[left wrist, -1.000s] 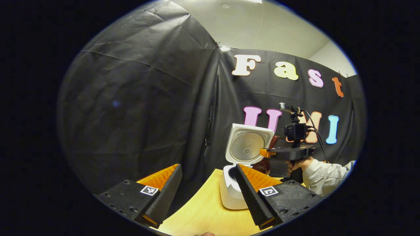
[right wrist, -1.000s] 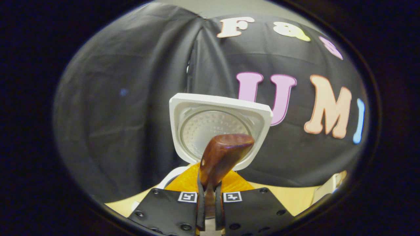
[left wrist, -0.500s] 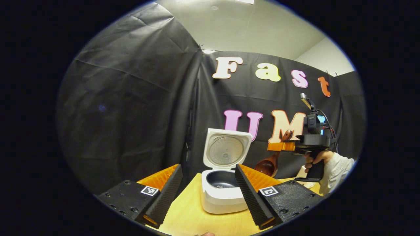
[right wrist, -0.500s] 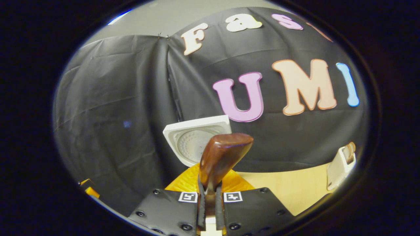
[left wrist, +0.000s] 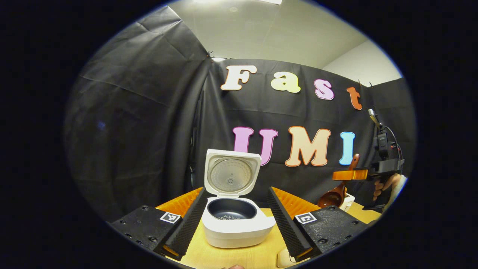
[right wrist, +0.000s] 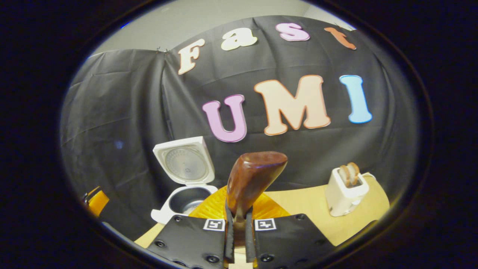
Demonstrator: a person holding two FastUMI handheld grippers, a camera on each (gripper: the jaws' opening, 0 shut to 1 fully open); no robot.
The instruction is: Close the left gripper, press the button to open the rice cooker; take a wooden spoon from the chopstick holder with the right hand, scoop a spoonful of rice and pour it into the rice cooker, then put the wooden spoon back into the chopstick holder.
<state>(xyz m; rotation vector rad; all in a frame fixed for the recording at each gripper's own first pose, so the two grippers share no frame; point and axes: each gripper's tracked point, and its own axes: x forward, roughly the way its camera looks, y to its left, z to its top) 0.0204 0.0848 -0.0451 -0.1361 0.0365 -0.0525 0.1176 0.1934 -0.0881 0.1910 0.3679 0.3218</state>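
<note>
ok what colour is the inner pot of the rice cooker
Dark grey, almost black, inside the white rice cooker. The inner pot shows best in the left gripper view.

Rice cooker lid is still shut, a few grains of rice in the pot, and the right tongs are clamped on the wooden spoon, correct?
Not quite: the rice cooker lid stands open, as the left gripper view shows. The rest holds: a few grains lie in the pot, and the right tongs are clamped on the wooden spoon.
</note>
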